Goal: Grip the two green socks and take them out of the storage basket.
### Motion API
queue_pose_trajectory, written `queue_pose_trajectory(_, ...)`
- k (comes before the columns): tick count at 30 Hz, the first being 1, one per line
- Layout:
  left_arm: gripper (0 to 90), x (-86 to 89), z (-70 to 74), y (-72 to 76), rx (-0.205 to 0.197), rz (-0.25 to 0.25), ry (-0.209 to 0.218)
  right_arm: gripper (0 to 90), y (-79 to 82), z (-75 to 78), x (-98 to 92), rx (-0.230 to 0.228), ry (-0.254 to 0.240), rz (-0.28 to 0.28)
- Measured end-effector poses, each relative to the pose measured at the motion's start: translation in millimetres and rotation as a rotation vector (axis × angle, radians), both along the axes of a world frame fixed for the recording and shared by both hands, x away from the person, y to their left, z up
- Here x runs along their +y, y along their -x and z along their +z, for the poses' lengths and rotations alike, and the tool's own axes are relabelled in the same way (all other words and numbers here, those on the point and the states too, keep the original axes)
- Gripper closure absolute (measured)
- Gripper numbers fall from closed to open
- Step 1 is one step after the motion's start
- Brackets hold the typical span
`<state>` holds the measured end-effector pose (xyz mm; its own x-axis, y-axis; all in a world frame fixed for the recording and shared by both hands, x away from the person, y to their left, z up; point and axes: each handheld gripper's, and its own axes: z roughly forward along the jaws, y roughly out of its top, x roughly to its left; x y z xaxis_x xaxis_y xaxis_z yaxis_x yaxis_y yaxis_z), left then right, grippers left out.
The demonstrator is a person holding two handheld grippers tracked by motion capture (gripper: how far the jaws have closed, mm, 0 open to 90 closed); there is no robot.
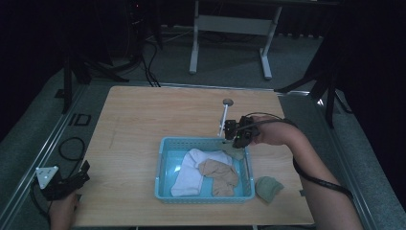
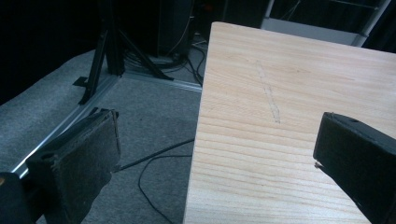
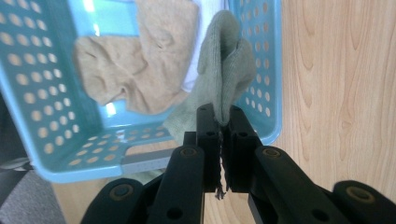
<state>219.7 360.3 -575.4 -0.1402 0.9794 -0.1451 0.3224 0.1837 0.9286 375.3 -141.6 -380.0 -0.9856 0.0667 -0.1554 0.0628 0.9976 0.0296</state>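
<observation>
A light blue perforated basket [image 1: 165, 165] sits on the wooden table, holding a white sock [image 1: 191, 170] and tan socks [image 1: 218, 175]. My right gripper [image 1: 235, 139] hovers over the basket's far right corner, shut on a grey-green sock [image 3: 224, 70] that hangs from its jaws above the basket rim [image 3: 271, 70]; tan socks [image 3: 140, 70] lie below. A second grey-green sock [image 1: 268, 188] lies on the table right of the basket. My left gripper [image 1: 79, 176] rests at the table's near left edge, its pads [image 2: 84, 158] wide open over the table edge, holding nothing.
A white rod with a round disc end [image 1: 225, 112] lies on the table behind the basket. Cables [image 2: 154, 158] trail on the grey floor left of the table. A white desk frame [image 1: 230, 38] stands beyond the far edge.
</observation>
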Motion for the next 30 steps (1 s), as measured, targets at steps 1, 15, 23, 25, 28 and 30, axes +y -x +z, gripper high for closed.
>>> queue_pose_trajectory(1, 0.7, -0.1, 0.1, 0.1, 0.002, 0.000, -0.002, 86.2, 0.3, 3.2, -0.9, -0.003, -0.004, 0.000)
queue_pose_trajectory(15, 0.7, -0.2, 0.2, -0.2, 0.007, 0.000, -0.004, 86.2, 3.2, 28.1, -34.3, -0.023, -0.022, -0.051)
queue_pose_trajectory(23, 0.7, -0.3, 0.1, -0.5, 0.007, 0.002, -0.003, 86.2, 2.0, 30.4, -67.9, -0.028, -0.038, -0.108)
queue_pose_trajectory(25, 0.7, -0.3, 0.1, -0.6, 0.007, 0.002, -0.003, 86.2, 1.5, 27.9, -79.3, -0.024, -0.033, -0.134)
queue_pose_trajectory(28, 0.7, -0.3, 0.1, -0.7, 0.008, 0.001, -0.002, 86.2, 1.1, 23.6, -93.8, -0.017, -0.032, -0.165)
queue_pose_trajectory(30, 0.7, -0.4, 0.1, -0.9, 0.010, 0.005, -0.003, 86.2, 0.4, 19.3, -104.2, -0.013, -0.034, -0.187)
